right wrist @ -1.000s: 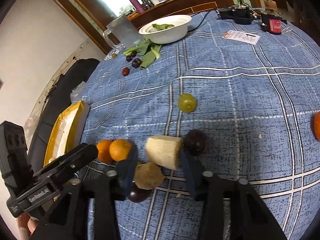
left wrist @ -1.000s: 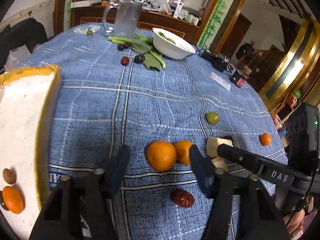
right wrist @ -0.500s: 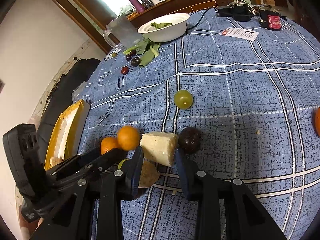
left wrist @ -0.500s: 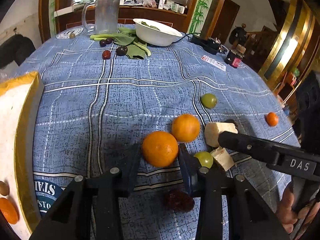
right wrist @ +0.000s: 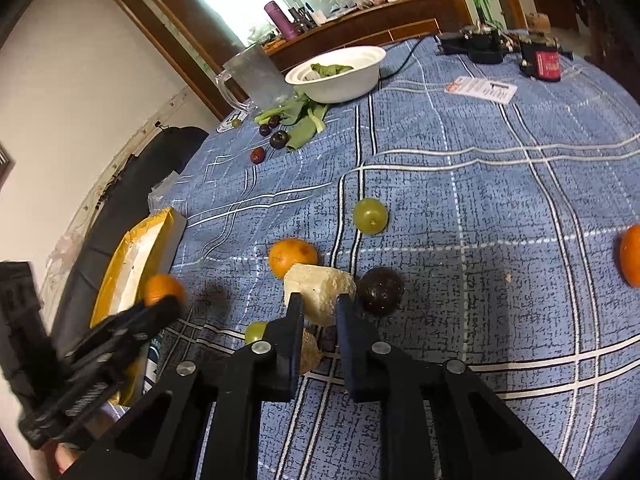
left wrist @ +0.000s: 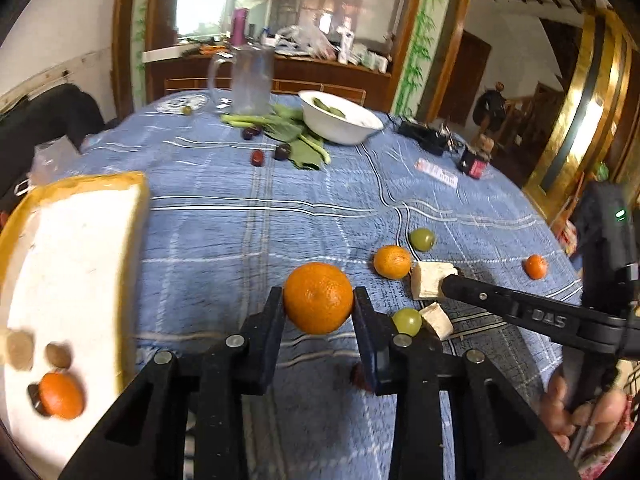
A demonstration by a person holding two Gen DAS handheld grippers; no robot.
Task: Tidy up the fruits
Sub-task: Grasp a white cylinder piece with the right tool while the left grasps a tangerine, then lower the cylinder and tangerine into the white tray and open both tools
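My left gripper [left wrist: 318, 304] is shut on a large orange [left wrist: 318, 297] and holds it above the blue cloth; it also shows in the right wrist view [right wrist: 162, 289]. My right gripper [right wrist: 318, 308] is shut on a pale cut fruit chunk [right wrist: 320, 288], seen from the left view [left wrist: 430, 280]. A white tray with a yellow rim [left wrist: 80, 248] at the left holds a small orange [left wrist: 61, 395] and brown pieces [left wrist: 58, 355]. Loose on the cloth are a second orange [left wrist: 392, 261], green grapes [left wrist: 422, 239] [left wrist: 407, 321] and a dark round fruit [right wrist: 380, 291].
A white bowl [left wrist: 340, 116], leafy greens [left wrist: 296, 136], a glass jug [left wrist: 252, 80] and dark plums [left wrist: 282, 151] lie at the far side. A small orange [left wrist: 535, 266] is near the right edge. A card [right wrist: 482, 89] and a black device [right wrist: 478, 44] lie far right.
My left gripper closed on the large orange and lifted it off the cloth toward the tray side. My right gripper closed on the pale chunk.
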